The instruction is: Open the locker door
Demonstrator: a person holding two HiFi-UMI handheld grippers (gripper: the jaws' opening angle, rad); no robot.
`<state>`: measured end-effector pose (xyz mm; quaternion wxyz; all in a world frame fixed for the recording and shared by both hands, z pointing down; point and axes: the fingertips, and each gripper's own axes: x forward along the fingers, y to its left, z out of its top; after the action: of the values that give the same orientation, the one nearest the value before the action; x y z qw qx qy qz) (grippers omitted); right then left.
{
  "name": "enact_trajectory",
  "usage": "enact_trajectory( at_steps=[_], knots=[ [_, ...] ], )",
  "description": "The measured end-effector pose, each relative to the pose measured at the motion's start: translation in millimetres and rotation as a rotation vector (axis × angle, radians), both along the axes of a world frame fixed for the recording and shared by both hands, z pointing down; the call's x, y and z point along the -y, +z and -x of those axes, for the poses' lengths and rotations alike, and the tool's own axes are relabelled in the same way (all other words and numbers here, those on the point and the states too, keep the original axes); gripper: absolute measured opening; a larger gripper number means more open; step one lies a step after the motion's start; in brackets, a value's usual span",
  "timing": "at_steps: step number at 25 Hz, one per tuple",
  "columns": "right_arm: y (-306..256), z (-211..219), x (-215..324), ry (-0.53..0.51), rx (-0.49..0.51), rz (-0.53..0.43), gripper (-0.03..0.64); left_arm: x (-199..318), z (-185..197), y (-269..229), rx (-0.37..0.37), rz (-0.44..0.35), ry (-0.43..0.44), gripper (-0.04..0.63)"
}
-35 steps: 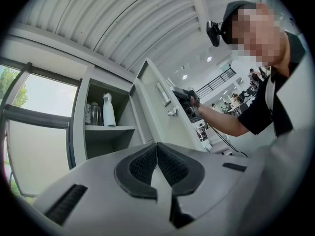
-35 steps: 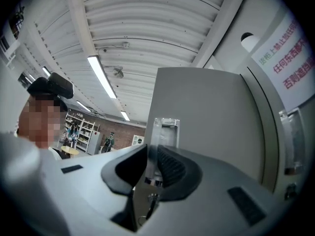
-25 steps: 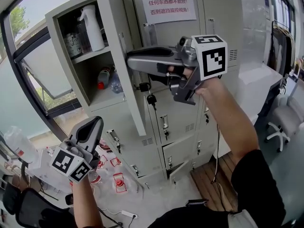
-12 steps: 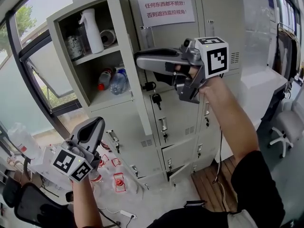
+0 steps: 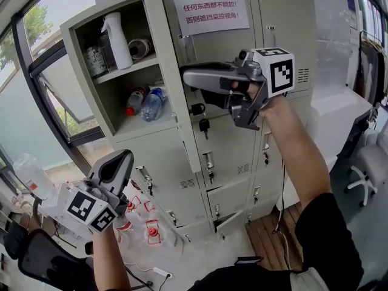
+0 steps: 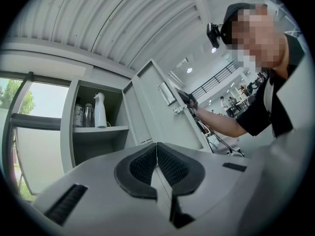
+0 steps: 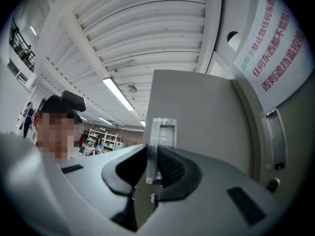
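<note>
The grey locker door (image 5: 176,126) stands swung wide open, its edge toward me. My right gripper (image 5: 187,77) is shut on that edge at mid height. In the right gripper view the pads of the right gripper (image 7: 151,163) press the door (image 7: 197,112) from both sides, just below a small clear label holder (image 7: 161,129). The open compartment (image 5: 109,83) shows a white spray bottle (image 5: 116,38), a can and a tape roll on top, and bottles (image 5: 144,102) on the lower shelf. My left gripper (image 5: 118,162) hangs low at the left, shut and holding nothing (image 6: 156,161).
A notice with red print (image 5: 211,8) is stuck on the neighbouring locker. Keys (image 5: 204,125) hang from locks below the gripper. A window (image 5: 42,102) is at the left. Red-and-white items (image 5: 151,229) lie on the floor. An office chair (image 5: 364,162) stands at the right.
The door has swung further to the right, uncovering more of the compartment, and my right gripper moved right with it. The left gripper has stayed put.
</note>
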<state>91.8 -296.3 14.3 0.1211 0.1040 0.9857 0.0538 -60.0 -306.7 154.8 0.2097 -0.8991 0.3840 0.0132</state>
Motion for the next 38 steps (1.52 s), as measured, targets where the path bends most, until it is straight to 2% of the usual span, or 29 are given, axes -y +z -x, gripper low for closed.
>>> enact_trajectory(
  at_steps=[11, 21, 26, 31, 38],
  knots=[
    [0, -26, 8, -0.055, 0.023, 0.028, 0.066, 0, -13, 2, 0.007, 0.003, -0.011, 0.015],
    [-1, -34, 9, -0.028, 0.028, 0.017, 0.066, -6, -15, 5, 0.002, 0.004, -0.024, 0.015],
    [-2, -42, 23, 0.031, 0.064, 0.036, 0.054, -4, -13, 10, -0.007, 0.015, -0.02, 0.015],
    [9, -48, 27, 0.108, 0.047, 0.012, 0.051, -5, -16, 15, -0.026, 0.022, -0.01, 0.015],
    [39, -60, 42, 0.313, 0.045, -0.04, 0.034, -5, -16, 24, -0.063, 0.038, 0.003, 0.015]
  ],
)
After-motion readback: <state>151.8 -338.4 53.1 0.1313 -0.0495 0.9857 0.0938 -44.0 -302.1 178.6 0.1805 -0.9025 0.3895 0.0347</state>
